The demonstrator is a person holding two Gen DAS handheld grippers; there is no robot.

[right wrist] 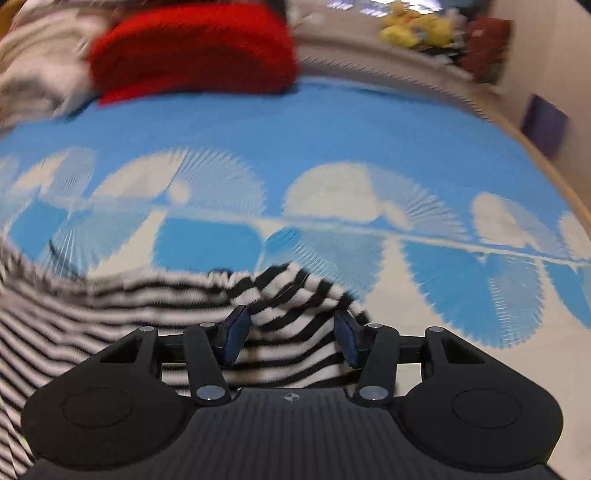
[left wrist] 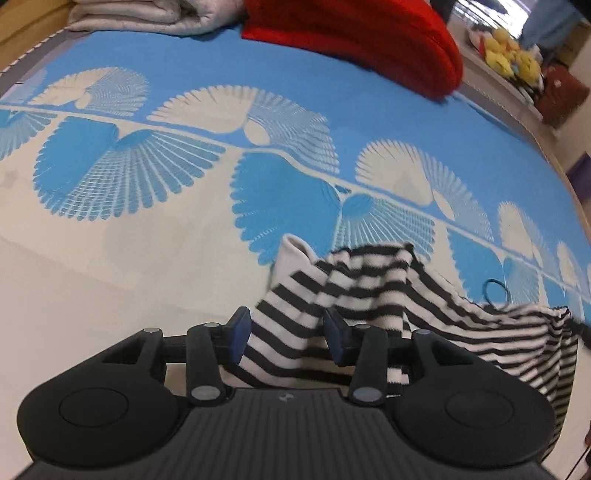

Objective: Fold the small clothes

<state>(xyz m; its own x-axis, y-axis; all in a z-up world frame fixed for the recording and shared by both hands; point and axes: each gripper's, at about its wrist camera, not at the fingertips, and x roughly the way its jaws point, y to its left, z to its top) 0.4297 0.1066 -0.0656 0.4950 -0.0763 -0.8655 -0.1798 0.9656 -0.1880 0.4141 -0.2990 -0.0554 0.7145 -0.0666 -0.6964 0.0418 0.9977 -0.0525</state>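
The striped garment lies on a blue-and-cream bedspread, on its cream half just below the fan-patterned border; in the left view its long axis runs from the lower middle toward the right edge, and one sleeve, with a plain cream cuff, points up and away from the camera; the garment's right end is cut off by the frame, and its lower part is hidden behind the gripper body.

The left gripper has its jaws spread, with the sleeve between the blue pads; whether the pads touch the cloth cannot be told.

The right gripper also stands spread, over a bunched fold of the garment; this view is blurred, so contact cannot be made out; the stripes run off the left edge.

A dark loop lies at the garment's far edge; what it is cannot be told.

Beyond lie a red blanket and a pale folded quilt; yellow plush toys sit blurred at the far right.

No writing can be read; a small mark on each gripper body is too small to make out.
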